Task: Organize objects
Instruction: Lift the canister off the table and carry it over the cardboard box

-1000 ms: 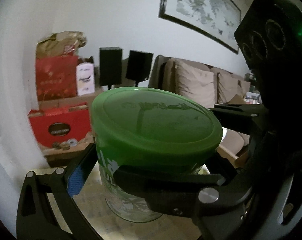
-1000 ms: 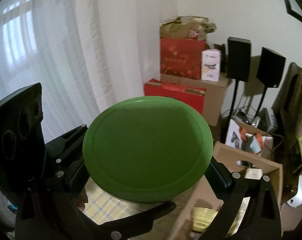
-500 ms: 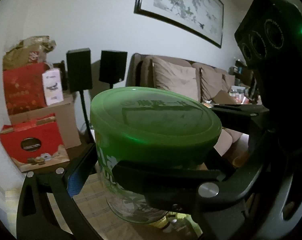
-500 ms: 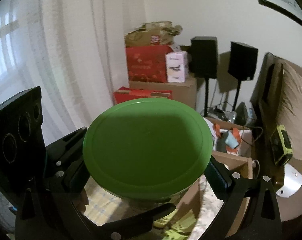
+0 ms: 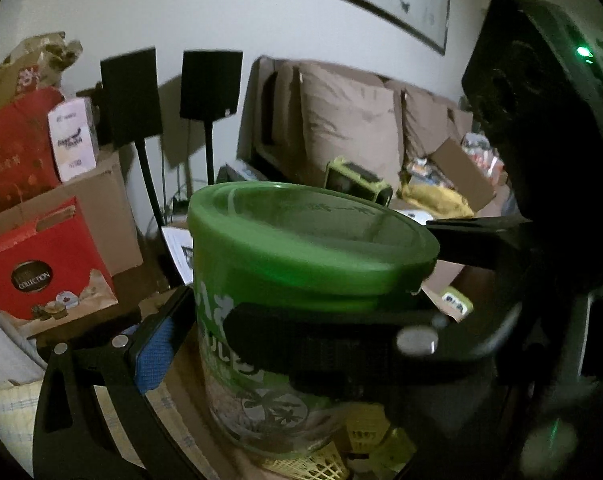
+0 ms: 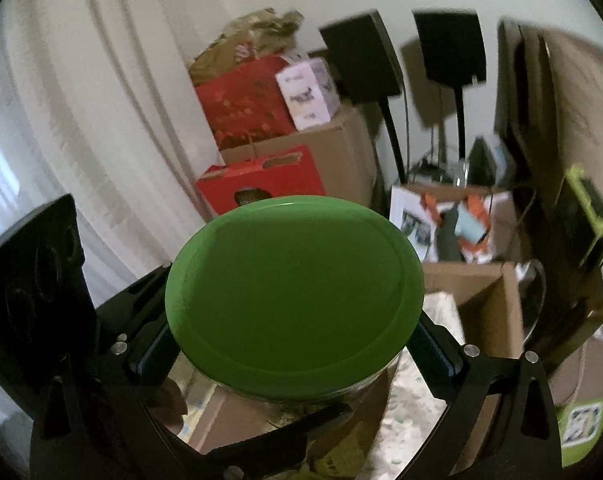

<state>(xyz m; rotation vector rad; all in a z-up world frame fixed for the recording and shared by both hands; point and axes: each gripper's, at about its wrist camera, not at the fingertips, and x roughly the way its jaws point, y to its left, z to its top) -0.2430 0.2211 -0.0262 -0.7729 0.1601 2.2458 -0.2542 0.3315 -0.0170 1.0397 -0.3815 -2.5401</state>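
Room has swung leftward; both grippers, left (image 5: 301, 320) and right (image 6: 293, 344), clamp one green-lidded jar (image 5: 301, 272).

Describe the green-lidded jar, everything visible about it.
The jar is a clear, round container, glass or plastic, with green printed lettering and a palm-tree motif on its wall. A wide, glossy green plastic lid caps it, closed, with faint raised characters on top. It stands upright, lifted above cardboard boxes. Both grippers clamp it: the left gripper on the body just under the lid, the right gripper at its sides below the lid rim. Contents look pale and grainy, unclear.
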